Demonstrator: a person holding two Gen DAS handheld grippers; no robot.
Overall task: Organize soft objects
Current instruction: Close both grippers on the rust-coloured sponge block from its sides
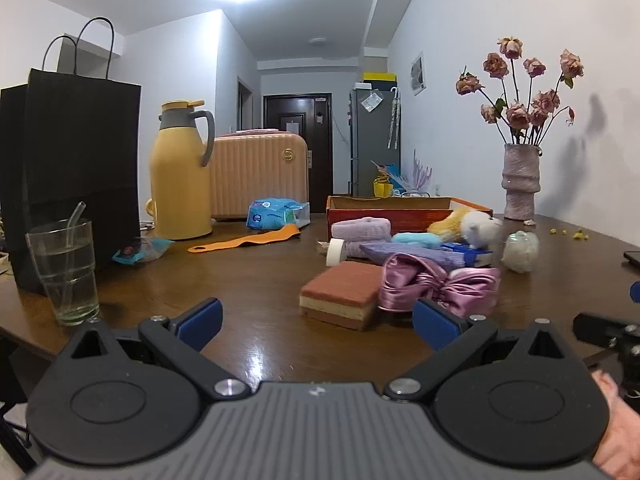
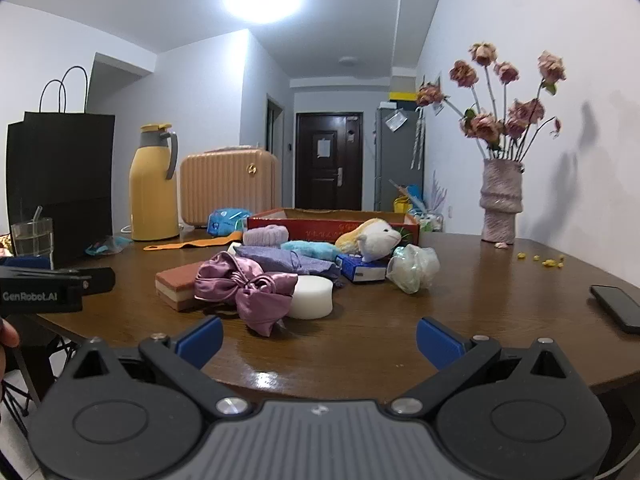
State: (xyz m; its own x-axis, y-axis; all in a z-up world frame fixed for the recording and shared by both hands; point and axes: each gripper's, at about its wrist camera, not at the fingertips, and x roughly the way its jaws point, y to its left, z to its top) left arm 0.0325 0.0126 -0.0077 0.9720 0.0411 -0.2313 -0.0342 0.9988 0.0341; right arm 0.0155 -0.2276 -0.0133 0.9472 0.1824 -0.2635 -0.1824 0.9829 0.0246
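Observation:
A heap of soft things lies mid-table: a brown layered sponge (image 1: 340,294) (image 2: 176,282), a pink satin bow (image 1: 440,286) (image 2: 248,286), a white round sponge (image 2: 312,296), a purple pouch (image 2: 288,260), a rolled lilac towel (image 1: 362,229) (image 2: 266,235), a light blue fluffy cloth (image 1: 416,240) (image 2: 308,249), a yellow-white plush toy (image 1: 476,226) (image 2: 372,238) and a pale mesh puff (image 1: 520,251) (image 2: 412,266). Behind them stands an orange cardboard box (image 1: 392,210) (image 2: 332,224). My left gripper (image 1: 316,322) is open, short of the sponge. My right gripper (image 2: 320,340) is open, near the bow.
A black paper bag (image 1: 72,168), a yellow thermos (image 1: 182,172), a peach case (image 1: 260,176) and a glass with a straw (image 1: 64,268) stand at the left. A vase of dried roses (image 2: 500,200) stands at the back right; a phone (image 2: 618,306) lies near the right edge. A blue box (image 2: 362,270) sits under the plush.

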